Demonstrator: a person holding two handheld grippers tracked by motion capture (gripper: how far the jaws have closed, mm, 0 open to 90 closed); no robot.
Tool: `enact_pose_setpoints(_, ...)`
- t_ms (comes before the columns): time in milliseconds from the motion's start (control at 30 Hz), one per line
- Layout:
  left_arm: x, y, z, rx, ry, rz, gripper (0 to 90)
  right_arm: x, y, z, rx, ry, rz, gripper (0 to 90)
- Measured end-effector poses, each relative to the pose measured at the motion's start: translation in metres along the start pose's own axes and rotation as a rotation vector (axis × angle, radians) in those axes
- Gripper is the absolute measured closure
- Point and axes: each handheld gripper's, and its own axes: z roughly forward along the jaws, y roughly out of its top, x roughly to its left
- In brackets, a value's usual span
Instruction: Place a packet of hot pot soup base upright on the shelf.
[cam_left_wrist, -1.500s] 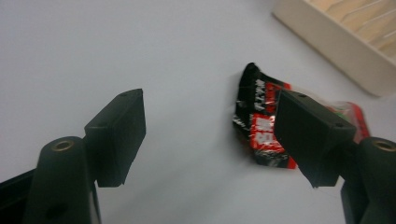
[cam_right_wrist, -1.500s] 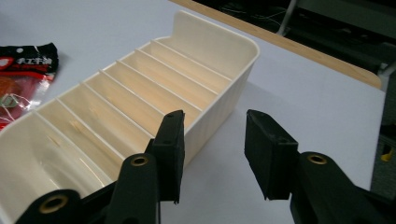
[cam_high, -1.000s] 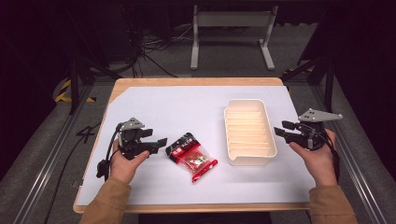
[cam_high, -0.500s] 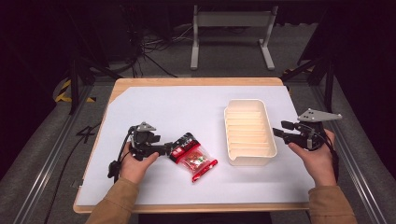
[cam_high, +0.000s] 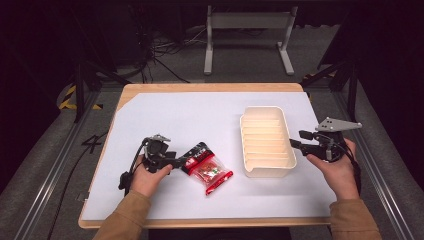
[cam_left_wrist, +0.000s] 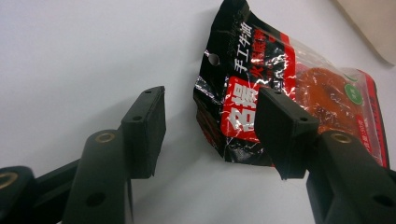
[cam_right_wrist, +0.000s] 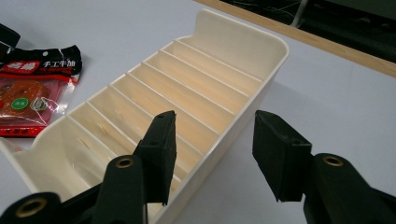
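Observation:
A red and black snack packet (cam_high: 207, 171) with a clear window lies flat on the white table cover, left of a cream slotted tray (cam_high: 287, 135). My left gripper (cam_high: 181, 161) sits low at the packet's black top end. In the left gripper view the gripper (cam_left_wrist: 210, 100) has one jaw over the packet (cam_left_wrist: 261, 79) and the other on bare cover. Its jaws have just been closing but do not press the packet. My right gripper (cam_high: 297, 139) straddles the tray's right wall (cam_right_wrist: 261, 84). Its jaws (cam_right_wrist: 215, 126) have just been opening, apart from the wall.
The tray's slots hold nothing. The white cover (cam_high: 190, 115) spreads over a wooden table (cam_high: 210, 87). A metal stand (cam_high: 247, 30) and cables lie on the dark floor beyond the far edge. In the right gripper view the packet (cam_right_wrist: 28, 93) lies past the tray.
My left hand has moved right and down to the packet's black end, and its jaws have narrowed. The right hand has kept its place at the tray, jaws a little wider.

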Motion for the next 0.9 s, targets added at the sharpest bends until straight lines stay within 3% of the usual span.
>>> enact_pose_setpoints(333, 0.001, 0.0, 0.006, 0.051, -0.046, -0.032, 53.9, 0.001, 0.0, 0.001, 0.0, 0.008, -0.004, 49.0)
enact_pose_setpoints(400, 0.003, 0.0, 0.007, 0.054, -0.056, -0.041, 58.4, 0.001, 0.0, 0.001, -0.002, 0.013, -0.01, 48.4)
enact_pose_setpoints(500, 0.004, 0.0, 0.01, 0.055, -0.023, -0.058, 70.5, 0.002, 0.0, 0.002, -0.002, 0.017, -0.01, 48.0)
enact_pose_setpoints(667, 0.002, 0.0, 0.013, 0.062, -0.034, -0.06, 87.6, 0.002, -0.001, 0.003, 0.002, 0.011, -0.013, 47.6)
enact_pose_setpoints(900, -0.001, 0.001, 0.01, 0.044, -0.034, -0.061, 90.0, 0.0, -0.001, 0.001, -0.006, 0.008, -0.006, 47.6)
